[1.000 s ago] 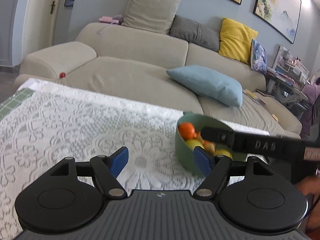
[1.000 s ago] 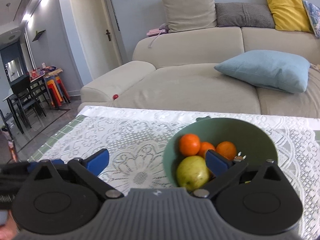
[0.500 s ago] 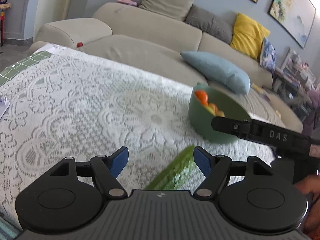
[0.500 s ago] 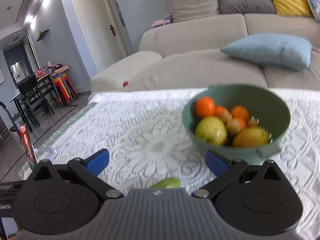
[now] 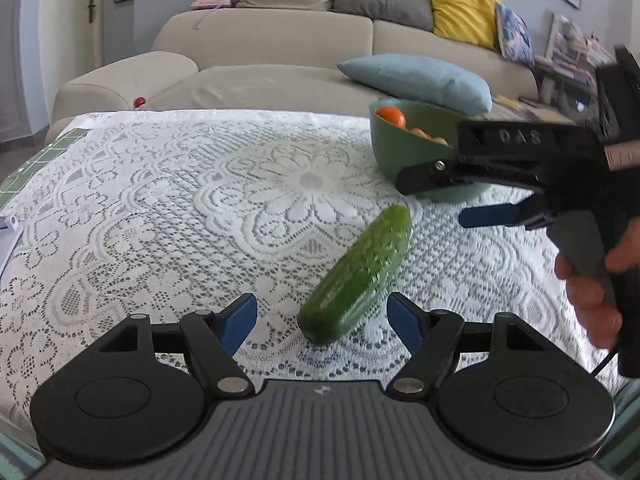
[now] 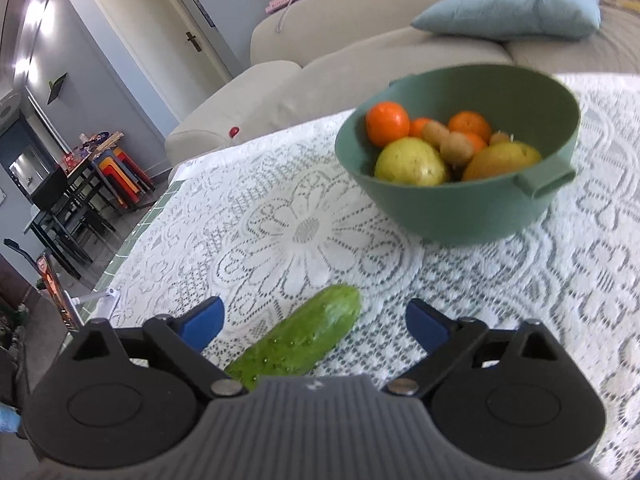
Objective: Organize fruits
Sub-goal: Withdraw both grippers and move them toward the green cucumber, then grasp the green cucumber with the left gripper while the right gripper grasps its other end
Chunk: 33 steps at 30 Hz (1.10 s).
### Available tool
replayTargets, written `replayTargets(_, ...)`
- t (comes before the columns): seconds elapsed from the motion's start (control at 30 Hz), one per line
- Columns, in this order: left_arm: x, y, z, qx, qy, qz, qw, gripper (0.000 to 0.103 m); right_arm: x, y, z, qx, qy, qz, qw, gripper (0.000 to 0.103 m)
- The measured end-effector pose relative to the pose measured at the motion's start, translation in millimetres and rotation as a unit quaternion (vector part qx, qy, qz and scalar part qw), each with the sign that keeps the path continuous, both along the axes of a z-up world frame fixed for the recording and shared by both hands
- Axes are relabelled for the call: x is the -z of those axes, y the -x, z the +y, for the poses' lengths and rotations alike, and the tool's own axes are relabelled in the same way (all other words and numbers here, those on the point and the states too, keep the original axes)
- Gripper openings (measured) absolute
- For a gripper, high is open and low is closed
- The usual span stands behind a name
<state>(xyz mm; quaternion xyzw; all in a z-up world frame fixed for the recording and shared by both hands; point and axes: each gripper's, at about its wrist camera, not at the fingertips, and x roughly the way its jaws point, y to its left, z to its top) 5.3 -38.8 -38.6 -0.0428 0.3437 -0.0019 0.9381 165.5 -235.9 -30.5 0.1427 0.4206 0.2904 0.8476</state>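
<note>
Tablecloth: white lace tablecloth (image 5: 168, 208), openwork with a big flower medallion in the middle, laid over a green checked cloth (image 5: 60, 152) that peeks out at the left edge.

Cucumber: long, dark green, bumpy-skinned cucumber (image 5: 358, 276) lying flat on the lace, one rounded end pointing toward the bowl, close to it but not touching.

Bowl: round matte sage-green plastic bowl (image 6: 460, 208) with a small flat tab handle on the rim, sitting on the lace beyond the cucumber.

In the bowl: a few smooth orange tangerines (image 6: 387, 123), a yellow-green pear-like fruit (image 6: 412, 162), a duller yellow-orange one (image 6: 502, 160), and some small tan knobbly lumps (image 6: 448, 140) that are too blurry to name.

Left gripper: black two-finger left gripper (image 5: 322, 318) with blue pads, spread wide, nothing gripped; the near end of the cucumber sits in the gap and neither pad touches it.

Right gripper: matching right gripper (image 6: 314, 322), also released. Its jaws have just been closing a little, with the cucumber's far end between them but untouched. From the left camera it shows side-on in front of the bowl, a hand (image 5: 592, 280) wrapped round its grey handle.

Background: beige fabric sofa (image 5: 280, 60) with a pale blue cushion (image 5: 420, 80) and a yellow pillow (image 5: 464, 4).
</note>
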Motion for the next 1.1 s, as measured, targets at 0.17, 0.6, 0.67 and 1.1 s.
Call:
replayTargets(0.17, 9.5, -2.8, -3.6, 0.004, -0.012, 0.022, 0.9997, 0.074, 6.8, -2.1, 2.8, -0.003, 0.0, 0.014, 1.0, 0.082)
replayTargets(0.6, 15.0, -11.8, -3.0, 0.002, -0.008, 0.05, 0.9987, 0.034, 13.0, -3.7, 16.9, -0.022, 0.009, 0.027, 0.999, 0.074)
replayTargets(0.67, 14.2, -12.4, -0.7, 0.0, -0.006, 0.049, 0.9988, 0.034, 14.5, -4.5, 16.5, -0.021, 0.01, 0.03, 0.999, 0.074)
replayTargets(1.1, 7.5, -39.9, 45.3, -0.061, 0.056, 0.037, 0.9959, 0.033, 24.8, -16.3, 20.9, -0.011, -0.004, 0.049, 0.999, 0.072)
